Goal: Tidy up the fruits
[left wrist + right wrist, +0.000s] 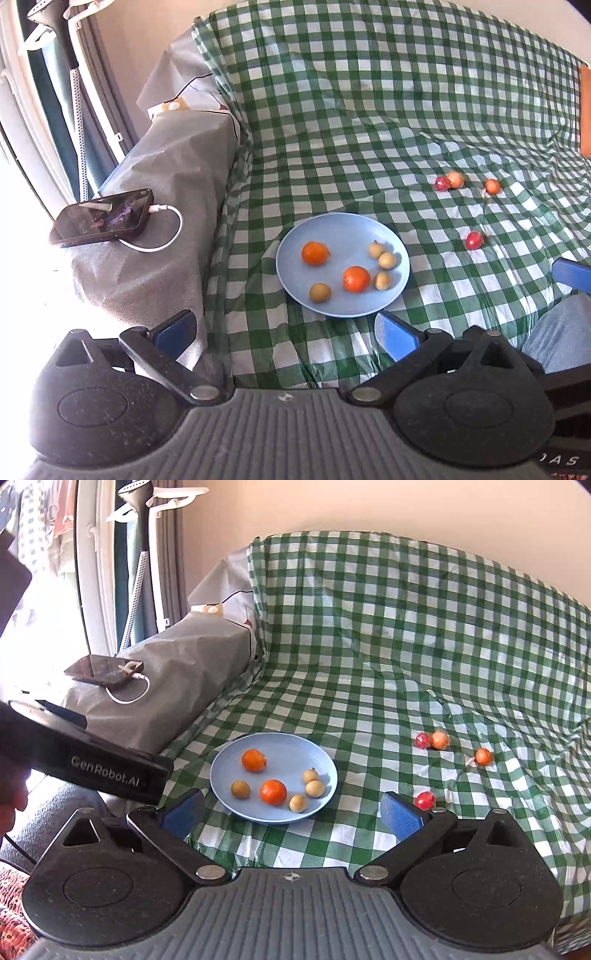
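- Both the left gripper (pixel 286 330) and right gripper (pixel 291 812) are spread wide, nothing held.
- Round pale-blue plate (pixel 225 771) has six fruits collected.
- Small glossy red fruit (pixel 424 800) sits on the checked cloth (pixel 369 627) by the right fingers, probably next.

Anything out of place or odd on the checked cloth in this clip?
Yes: four small red and orange fruits lie loose on the green checked cloth, right of the pale blue plate holding the others. Nothing spilled or damaged.
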Demonstrator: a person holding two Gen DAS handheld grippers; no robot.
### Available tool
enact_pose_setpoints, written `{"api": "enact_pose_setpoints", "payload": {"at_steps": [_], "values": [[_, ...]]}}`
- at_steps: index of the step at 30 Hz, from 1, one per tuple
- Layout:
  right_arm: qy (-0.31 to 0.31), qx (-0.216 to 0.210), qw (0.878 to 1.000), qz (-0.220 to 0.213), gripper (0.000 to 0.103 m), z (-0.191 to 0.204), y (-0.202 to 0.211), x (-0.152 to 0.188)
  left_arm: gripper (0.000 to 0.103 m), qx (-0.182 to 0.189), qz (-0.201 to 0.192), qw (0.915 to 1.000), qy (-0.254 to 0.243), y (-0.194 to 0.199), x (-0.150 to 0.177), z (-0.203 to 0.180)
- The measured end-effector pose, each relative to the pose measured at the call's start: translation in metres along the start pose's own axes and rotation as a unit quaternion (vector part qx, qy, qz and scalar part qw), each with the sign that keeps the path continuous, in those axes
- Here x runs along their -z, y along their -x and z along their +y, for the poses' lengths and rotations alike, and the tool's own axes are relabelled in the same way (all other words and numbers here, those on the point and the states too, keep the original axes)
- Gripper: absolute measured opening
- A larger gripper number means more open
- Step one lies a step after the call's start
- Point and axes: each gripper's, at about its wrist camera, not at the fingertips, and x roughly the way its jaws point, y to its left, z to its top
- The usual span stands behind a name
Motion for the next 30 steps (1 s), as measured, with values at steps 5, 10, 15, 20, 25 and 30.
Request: {"api": "enact_pose_setpoints", "payload": {"at_steps": [5, 10, 15, 20, 25, 30], "values": [[-0.002, 0.004, 1.000, -0.007, 0.101, -0.001, 0.004, 0.002, 0.103, -0.005, 0.003, 0.9999, -0.013, 0.000, -0.001, -0.006], [-0.011, 0.011, 1.000, -0.012, 0.102, -0.005, 0.006, 0.003, 0.103, -0.008, 0.008, 0.9995, -0.030, -0.002, -0.003, -0.013], [-0.022, 0.019, 0.999, -0.016, 0.102, -0.010, 0.008, 0.005, 0.103, -0.011, 0.007, 0.9985, -0.053, -0.004, -0.008, -0.024], [-0.045, 0.032, 0.998, -0.015, 0.102, -0.022, 0.009, 0.009, 0.103, -0.012, 0.007, 0.9975, -0.070, -0.009, -0.018, -0.036], [-0.068, 0.040, 0.997, -0.014, 0.102, -0.034, 0.008, 0.013, 0.103, -0.014, 0.006, 0.9958, -0.090, -0.015, -0.028, -0.048], [-0.087, 0.047, 0.995, -0.007, 0.102, -0.046, 0.003, 0.015, 0.103, -0.012, 0.009, 0.9951, -0.098, -0.022, -0.034, -0.056]]}}
